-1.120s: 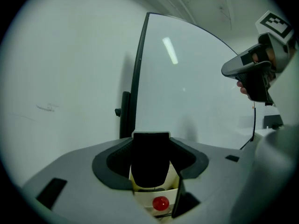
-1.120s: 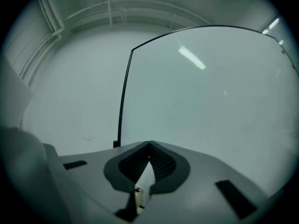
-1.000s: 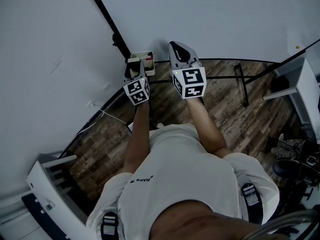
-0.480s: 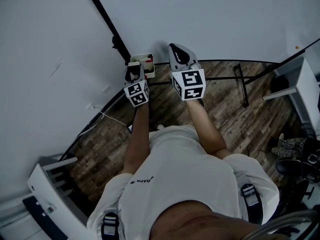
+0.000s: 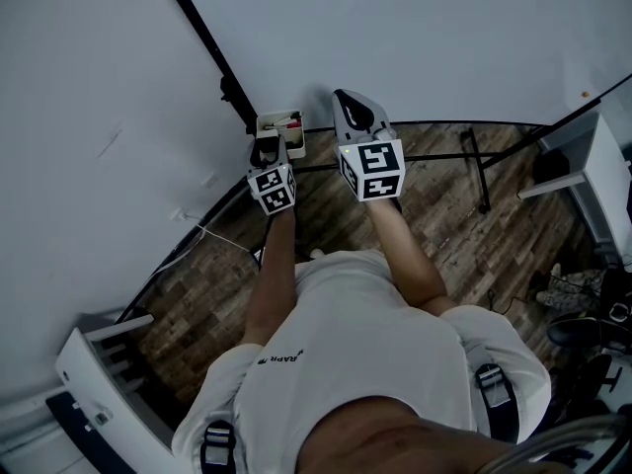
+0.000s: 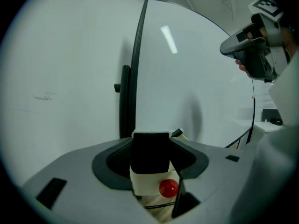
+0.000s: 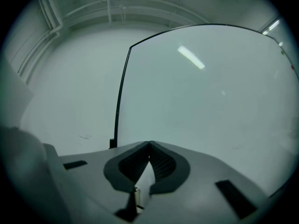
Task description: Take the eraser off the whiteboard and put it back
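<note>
The wood-plank floor (image 5: 444,235) bears the black stand bars (image 5: 478,166) under the whiteboard (image 5: 425,38), a thin white cable (image 5: 212,230) at the left and shoes (image 5: 565,289) at the right. A small white tray (image 5: 265,122) at the whiteboard's lower edge holds a round red piece (image 6: 168,188).

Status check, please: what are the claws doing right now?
Left claw clamped on eraser. Right claw shut, empty. Eraser hovering by white tray, nothing between.

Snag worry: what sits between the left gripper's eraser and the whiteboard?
A white tray holding something red, just beyond the eraser, in left gripper view.
</note>
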Tool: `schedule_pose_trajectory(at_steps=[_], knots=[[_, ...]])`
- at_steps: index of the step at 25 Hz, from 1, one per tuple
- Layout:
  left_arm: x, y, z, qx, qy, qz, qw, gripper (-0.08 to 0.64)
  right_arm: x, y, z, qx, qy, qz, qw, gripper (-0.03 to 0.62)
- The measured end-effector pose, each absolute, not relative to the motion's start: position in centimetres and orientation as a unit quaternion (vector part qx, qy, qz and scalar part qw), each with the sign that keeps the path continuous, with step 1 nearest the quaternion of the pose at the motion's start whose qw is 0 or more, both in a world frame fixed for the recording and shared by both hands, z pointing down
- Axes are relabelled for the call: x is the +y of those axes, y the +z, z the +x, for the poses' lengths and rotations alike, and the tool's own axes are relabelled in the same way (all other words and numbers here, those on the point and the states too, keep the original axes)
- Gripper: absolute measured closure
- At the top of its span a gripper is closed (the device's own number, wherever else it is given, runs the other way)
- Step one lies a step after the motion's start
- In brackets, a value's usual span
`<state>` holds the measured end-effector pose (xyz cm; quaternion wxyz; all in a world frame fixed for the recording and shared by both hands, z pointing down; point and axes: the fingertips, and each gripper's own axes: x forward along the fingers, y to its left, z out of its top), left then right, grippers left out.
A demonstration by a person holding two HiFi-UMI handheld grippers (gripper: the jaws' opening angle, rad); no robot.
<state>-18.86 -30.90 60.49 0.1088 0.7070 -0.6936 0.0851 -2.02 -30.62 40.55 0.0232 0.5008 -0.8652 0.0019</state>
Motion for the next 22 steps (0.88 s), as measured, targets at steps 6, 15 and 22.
schedule_pose_trajectory(at_steps=[6,15,22], knots=[[-30.7,61.4,-18.5,-0.691,0.08,0.709,0.115,0.328,-30.6,40.6,-1.7,-0.865,0.003,0.502,0.024,0.58],[-30.7,61.3,-18.5,-0.691,0.079,0.71,0.107,0.327,-30.5,40.2,-1.6,-0.866,0.004,0.5,0.021,0.58],[-30.6,61.8,-18.5,-0.688,0.088,0.712,0.107,0.328,-30.5,40.1,-2.0,-0.868,0.006,0.497,0.018,0.58]])
